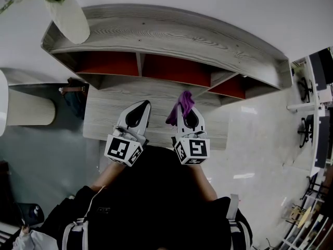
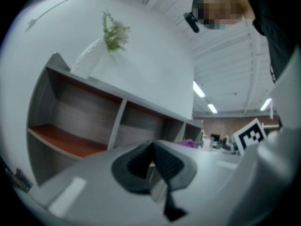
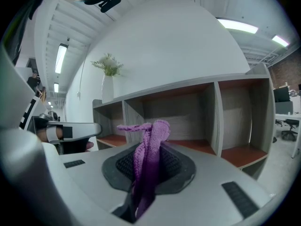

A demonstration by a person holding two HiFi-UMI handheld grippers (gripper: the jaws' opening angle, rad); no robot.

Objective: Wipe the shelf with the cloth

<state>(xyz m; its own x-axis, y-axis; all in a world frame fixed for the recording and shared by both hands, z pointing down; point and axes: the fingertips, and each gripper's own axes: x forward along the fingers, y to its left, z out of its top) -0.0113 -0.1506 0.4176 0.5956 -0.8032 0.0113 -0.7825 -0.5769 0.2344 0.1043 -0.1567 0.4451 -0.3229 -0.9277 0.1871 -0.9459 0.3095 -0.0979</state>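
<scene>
Right tool [image 1: 187, 111] clamped on a bunched purple knitted cloth [image 3: 151, 140], short of the long grey wooden shelf [image 1: 171, 38] at 12 o'clock. Left tool [image 2: 154, 166] with jaws together, nothing between. Likely risks: hard tips scraping wood past so narrow a wad; knocking the white vase [image 1: 70, 17] at 10 o'clock.

Bright even light from ceiling strip lights [image 3: 237, 26], dark fisheye edges, soft-focus left gripper [image 2: 151, 158]

This looks like an open-plan office or lab hall. Long strip lights [image 3: 237, 26] run across a high ribbed ceiling [image 2: 225, 46]. Beyond the grey wooden shelf [image 1: 171, 38], white tables [image 1: 300, 107], a monitor [image 3: 281, 94] and black swivel chairs [image 1: 305, 131] stand on a pale polished floor [image 1: 260, 134], with a brick wall [image 2: 223, 125] behind.
</scene>
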